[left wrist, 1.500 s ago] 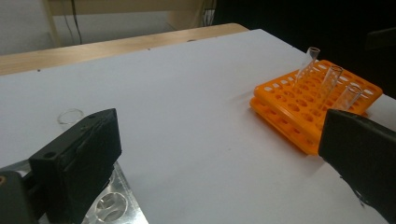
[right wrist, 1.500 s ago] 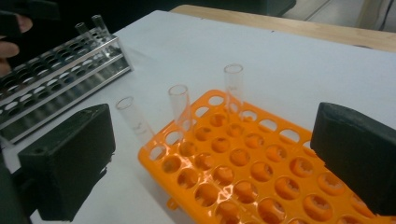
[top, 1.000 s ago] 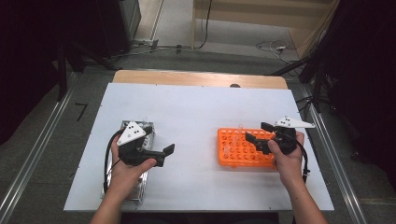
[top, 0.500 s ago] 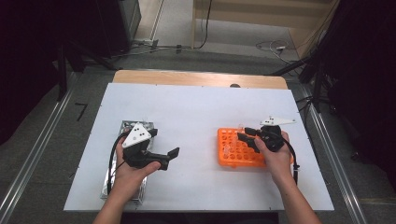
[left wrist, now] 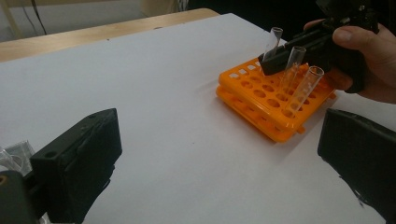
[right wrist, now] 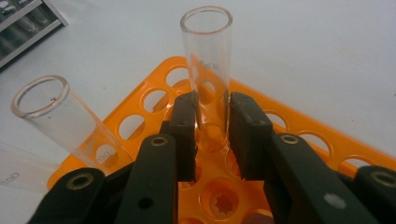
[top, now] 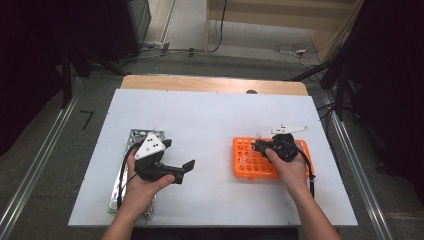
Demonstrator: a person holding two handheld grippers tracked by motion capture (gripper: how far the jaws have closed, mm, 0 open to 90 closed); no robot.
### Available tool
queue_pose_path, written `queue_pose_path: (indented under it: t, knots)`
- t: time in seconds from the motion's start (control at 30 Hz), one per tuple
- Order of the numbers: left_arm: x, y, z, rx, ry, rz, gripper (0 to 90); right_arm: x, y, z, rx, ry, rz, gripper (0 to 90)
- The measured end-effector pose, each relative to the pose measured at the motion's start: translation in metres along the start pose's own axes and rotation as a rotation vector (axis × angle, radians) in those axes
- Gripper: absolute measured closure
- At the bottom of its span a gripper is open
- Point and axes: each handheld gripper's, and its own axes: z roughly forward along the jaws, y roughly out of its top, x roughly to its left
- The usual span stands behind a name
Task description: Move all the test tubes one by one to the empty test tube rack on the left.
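Smooth white tabletop (top: 215, 120) lay matte under both hands. At four o'clock on it sat a perforated orange plastic rack (top: 250, 167), its round holes in rows. Over it, the right gripper (right wrist: 211, 122) had just been closing, its flat black pads pinching a clear glass test tube (right wrist: 208, 70) standing in the rack. At eight o'clock, the left gripper (left wrist: 219, 154) stood spread, holding nothing, beside a wire-mesh metal rack (top: 132, 145).

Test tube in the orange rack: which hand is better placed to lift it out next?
Right. The right gripper has just closed its jaws on the test tube, which stands in the orange rack. The left gripper hangs open over the bare table, well away from the rack.
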Motion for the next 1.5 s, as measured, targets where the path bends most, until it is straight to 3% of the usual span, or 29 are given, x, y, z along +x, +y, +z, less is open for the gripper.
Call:
queue_pose_path:
  t: [0.5,0.83,1.13,1.5]
  knots:
    - [-0.002,0.000,0.002,0.004,-0.001,0.001,0.0,0.007,-0.002,0.001,-0.002,-0.055,-0.049,73.4]
    - [-0.005,0.000,0.003,0.007,-0.006,0.006,0.0,0.009,-0.003,-0.001,-0.015,-0.072,-0.046,73.9]
    - [-0.007,0.002,0.002,-0.001,-0.014,0.009,0.0,0.007,-0.002,-0.016,-0.088,-0.045,-0.014,74.0]
    - [-0.009,0.003,0.001,-0.002,-0.020,0.011,0.0,0.004,0.003,-0.045,-0.155,-0.058,-0.003,74.0]
